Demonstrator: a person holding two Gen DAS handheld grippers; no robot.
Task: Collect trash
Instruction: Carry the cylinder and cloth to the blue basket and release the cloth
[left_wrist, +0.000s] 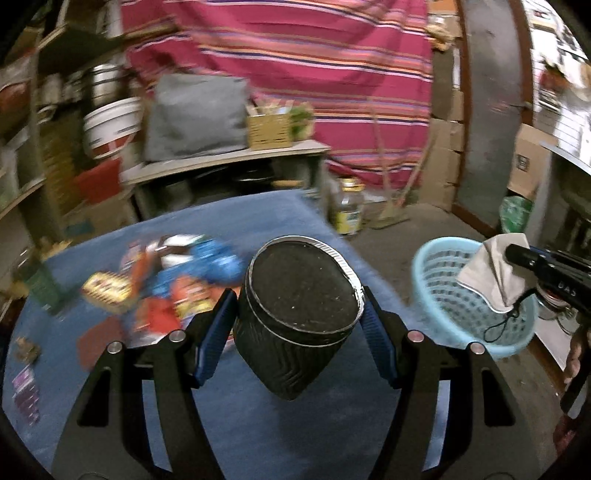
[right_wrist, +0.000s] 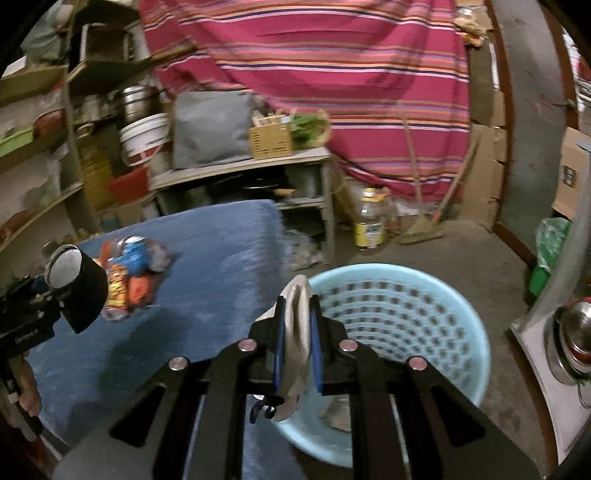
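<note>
Trash is headed for the basket (right_wrist: 461, 332): the right gripper (right_wrist: 296, 339) pinches a crumpled paper (right_wrist: 297, 317) over its rim, ready to drop. The left gripper (left_wrist: 295, 321) clasps a black cup (left_wrist: 295, 314) above the table (left_wrist: 229, 221).

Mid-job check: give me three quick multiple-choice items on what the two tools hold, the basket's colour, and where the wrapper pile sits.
1. The left tool is:
A. empty and open
B. shut on the black cup
C. out of view

2. The basket is:
A. light blue
B. red
C. black

3. The wrapper pile lies:
A. in the basket
B. on the floor
C. on the blue cloth

Answers:
1 B, the fingers clamp the cup's sides.
2 A, its perforated wall is pale blue.
3 C, it rests on the cloth, while the right tool holds the grey paper at the basket's rim.
</note>
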